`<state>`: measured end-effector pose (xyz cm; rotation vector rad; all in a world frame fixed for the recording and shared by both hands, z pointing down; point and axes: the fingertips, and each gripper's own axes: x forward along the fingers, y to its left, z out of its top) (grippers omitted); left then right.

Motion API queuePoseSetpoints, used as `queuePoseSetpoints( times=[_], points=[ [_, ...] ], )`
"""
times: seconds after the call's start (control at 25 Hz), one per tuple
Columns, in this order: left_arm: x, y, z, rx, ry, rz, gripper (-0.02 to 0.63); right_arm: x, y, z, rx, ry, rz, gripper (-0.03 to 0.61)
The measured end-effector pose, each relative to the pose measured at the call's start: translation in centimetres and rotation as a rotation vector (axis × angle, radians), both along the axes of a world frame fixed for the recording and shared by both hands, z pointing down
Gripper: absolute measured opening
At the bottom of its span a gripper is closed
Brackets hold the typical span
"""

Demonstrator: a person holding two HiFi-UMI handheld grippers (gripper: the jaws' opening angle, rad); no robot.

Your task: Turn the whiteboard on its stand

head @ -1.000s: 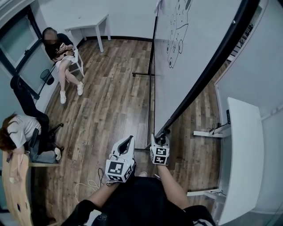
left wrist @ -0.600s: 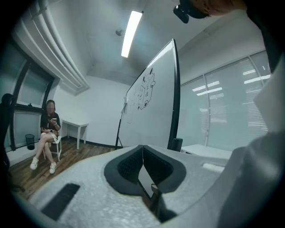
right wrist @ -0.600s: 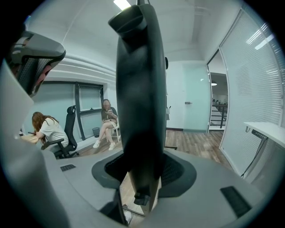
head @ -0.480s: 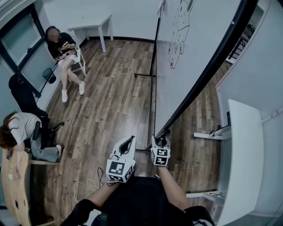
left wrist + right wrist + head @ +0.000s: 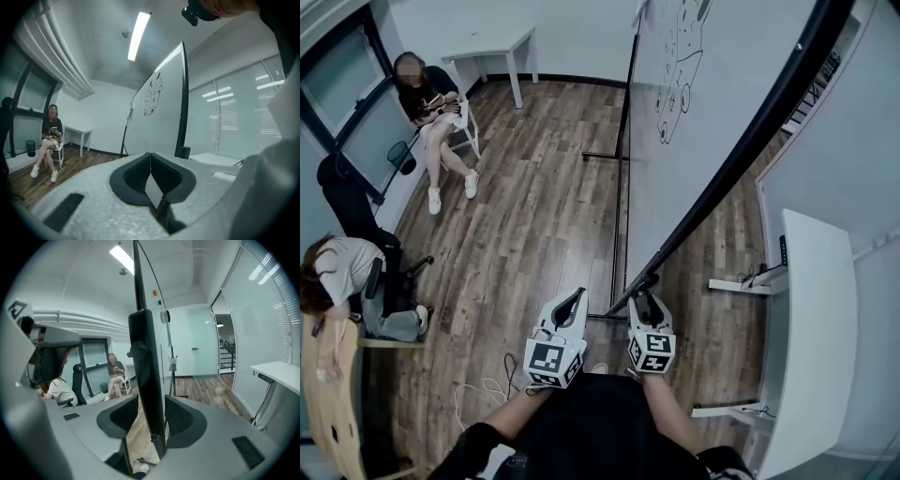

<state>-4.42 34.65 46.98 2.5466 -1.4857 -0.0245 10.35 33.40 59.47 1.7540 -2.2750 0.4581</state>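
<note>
The big whiteboard point(image 5: 703, 112) with black marker drawings stands tilted on its stand, its black frame edge point(image 5: 741, 150) running down to a corner just ahead of me. My right gripper point(image 5: 645, 298) straddles that corner. In the right gripper view the frame edge point(image 5: 147, 380) stands between the jaws, which are opening, with a slim gap beside it. My left gripper point(image 5: 574, 295) hangs left of the board over the floor, shut on nothing; in the left gripper view its pads point(image 5: 140, 171) meet at the tips and the whiteboard point(image 5: 159, 117) rises beyond.
The stand's black floor bar point(image 5: 619, 216) runs along the wood floor under the board. A person sits on a white chair point(image 5: 431, 103) at the back left, another point(image 5: 337, 281) at a desk on the left. A white table point(image 5: 492, 52) stands behind, a white desk point(image 5: 811, 328) at my right.
My right gripper has drawn back toward me and a little right, its jaws spreading off the frame corner. The left gripper has stayed put.
</note>
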Motion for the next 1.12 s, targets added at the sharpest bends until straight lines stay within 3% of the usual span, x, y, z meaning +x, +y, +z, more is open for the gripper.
queuePoseSetpoints(
  times=[0.48,1.12],
  points=[
    [1.2,1.2,0.1,-0.004,0.005,0.026,0.017,-0.1,3.7,-7.2,0.13,-0.094,0.002,0.037],
    [1.2,2.0,0.3,-0.009,0.009,0.03,0.017,-0.8,4.8,-8.6,0.162,-0.112,-0.013,0.014]
  ],
)
